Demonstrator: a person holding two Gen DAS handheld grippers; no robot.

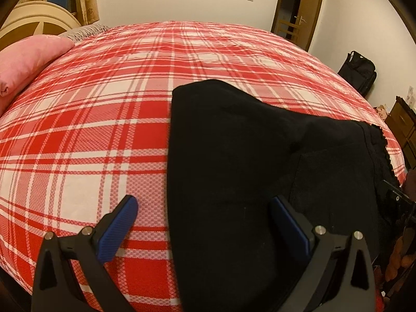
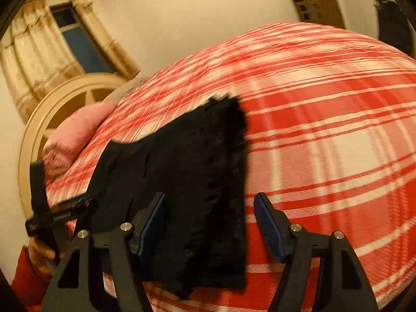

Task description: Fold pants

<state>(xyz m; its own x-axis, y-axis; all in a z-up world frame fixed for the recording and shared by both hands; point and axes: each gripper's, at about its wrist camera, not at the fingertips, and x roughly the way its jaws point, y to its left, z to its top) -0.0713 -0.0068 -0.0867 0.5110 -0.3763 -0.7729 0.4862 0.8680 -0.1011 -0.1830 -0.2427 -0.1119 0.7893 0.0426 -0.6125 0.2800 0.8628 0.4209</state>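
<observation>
Left hand-held gripper [image 1: 205, 208] jaws wide apart, nothing clamped; one blue pad over the bedspread, the other over the black pants [image 1: 234, 156]. Right hand-held gripper [image 2: 209, 202] also spread, pants' frilly edge lying between its pads, no pinch visible. Red-and-white plaid bedspread [image 1: 91, 130] covers the bed. Pants lie on it near the front edge, partly folded, lace-like trim along one side. Further: pink pillow [image 1: 26, 59], cream headboard [image 1: 33, 18], curtained window [image 2: 75, 36], wooden door [image 1: 299, 7], black bag [image 1: 358, 70].

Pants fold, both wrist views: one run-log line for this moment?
black pants: flat on plaid bed | left gripper: open, straddling pants edge | right gripper: open over frilly end | nothing gripped
</observation>
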